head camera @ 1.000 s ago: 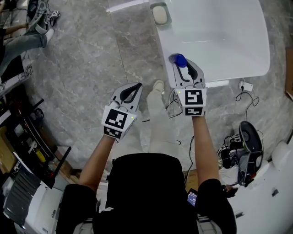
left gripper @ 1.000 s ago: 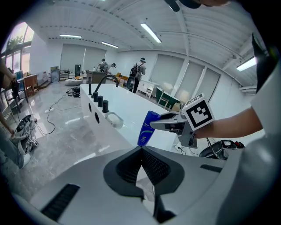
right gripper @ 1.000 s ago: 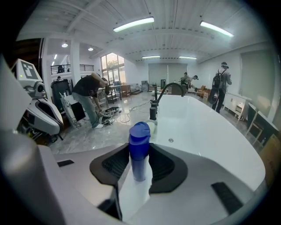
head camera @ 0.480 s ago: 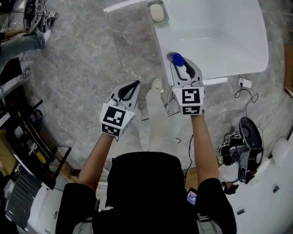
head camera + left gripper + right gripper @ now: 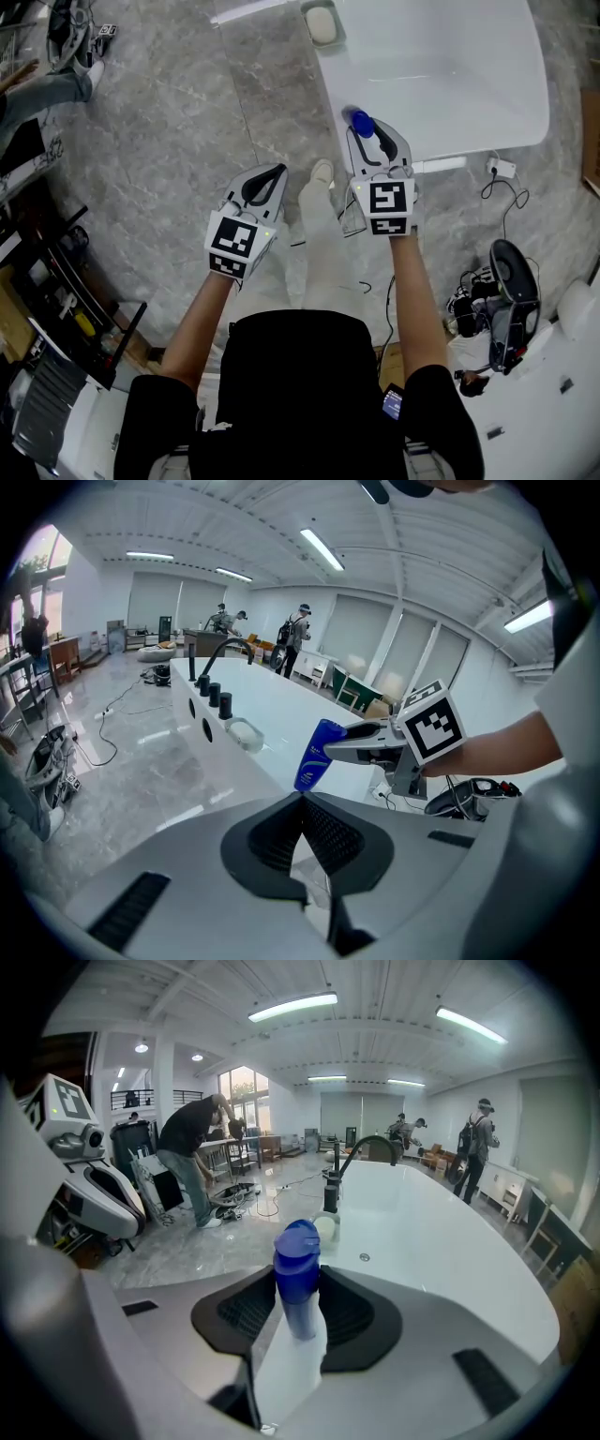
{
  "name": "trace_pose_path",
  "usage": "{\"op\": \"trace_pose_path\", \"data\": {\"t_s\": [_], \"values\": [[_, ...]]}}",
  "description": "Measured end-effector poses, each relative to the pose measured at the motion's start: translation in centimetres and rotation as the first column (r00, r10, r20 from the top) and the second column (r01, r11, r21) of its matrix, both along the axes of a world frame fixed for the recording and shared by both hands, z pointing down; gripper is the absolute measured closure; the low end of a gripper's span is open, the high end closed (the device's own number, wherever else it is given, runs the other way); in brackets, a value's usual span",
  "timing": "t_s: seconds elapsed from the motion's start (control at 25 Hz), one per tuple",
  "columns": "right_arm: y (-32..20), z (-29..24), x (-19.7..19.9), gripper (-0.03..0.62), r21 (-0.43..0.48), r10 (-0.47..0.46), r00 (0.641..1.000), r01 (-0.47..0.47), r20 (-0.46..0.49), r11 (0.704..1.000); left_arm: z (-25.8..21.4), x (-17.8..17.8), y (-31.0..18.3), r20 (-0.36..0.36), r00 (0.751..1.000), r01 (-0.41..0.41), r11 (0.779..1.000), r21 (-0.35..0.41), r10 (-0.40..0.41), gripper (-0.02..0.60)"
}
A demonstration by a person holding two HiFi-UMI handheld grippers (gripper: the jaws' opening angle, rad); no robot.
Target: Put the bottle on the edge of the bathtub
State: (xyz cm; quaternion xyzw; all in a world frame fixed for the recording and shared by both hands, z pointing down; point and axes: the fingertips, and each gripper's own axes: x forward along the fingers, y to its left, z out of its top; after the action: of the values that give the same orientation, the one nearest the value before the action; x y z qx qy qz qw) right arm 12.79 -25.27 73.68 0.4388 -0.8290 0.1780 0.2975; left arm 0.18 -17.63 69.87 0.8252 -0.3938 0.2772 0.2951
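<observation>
Right claw (image 5: 372,139): you grip the bottle (image 5: 297,1277) upright, over the bathtub (image 5: 450,84) edge, ready for setting down.
Left claw (image 5: 264,184): jaws together, empty, parked aside.

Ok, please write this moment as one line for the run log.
right tool: shut on bottle | bottle: held at bathtub edge | left tool: shut, empty

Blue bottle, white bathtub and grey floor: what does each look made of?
Blue flip-cap bottle: likely plastic, smooth and semi-gloss, with a moulded cap seam. White bathtub: probably acrylic or enamel, glossy, with bright streaks reflecting on its surface. Grey veined floor: polished marble or marble-look tile, going by the veining, straight joints and sheen.
</observation>
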Motion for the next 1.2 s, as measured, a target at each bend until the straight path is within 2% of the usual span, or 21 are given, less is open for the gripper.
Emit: {"op": "trace_pose_path", "data": {"t_s": [0.72, 1.2], "values": [[0.2, -0.2, 0.1, 0.445, -0.009, 0.041, 0.999, -0.041, 0.003, 0.999, -0.3, -0.3, -0.5, -0.023, 1.000, 0.016, 1.000, -0.020, -0.017, 0.568], [1.6, -4.2, 1.1, 0.447, 0.032, 0.089, 0.996, -0.089, 0.009, 0.996, -3.5, 0.0, -0.6, -0.042, 0.999, 0.004, 0.999, 0.036, -0.002, 0.568]]}}
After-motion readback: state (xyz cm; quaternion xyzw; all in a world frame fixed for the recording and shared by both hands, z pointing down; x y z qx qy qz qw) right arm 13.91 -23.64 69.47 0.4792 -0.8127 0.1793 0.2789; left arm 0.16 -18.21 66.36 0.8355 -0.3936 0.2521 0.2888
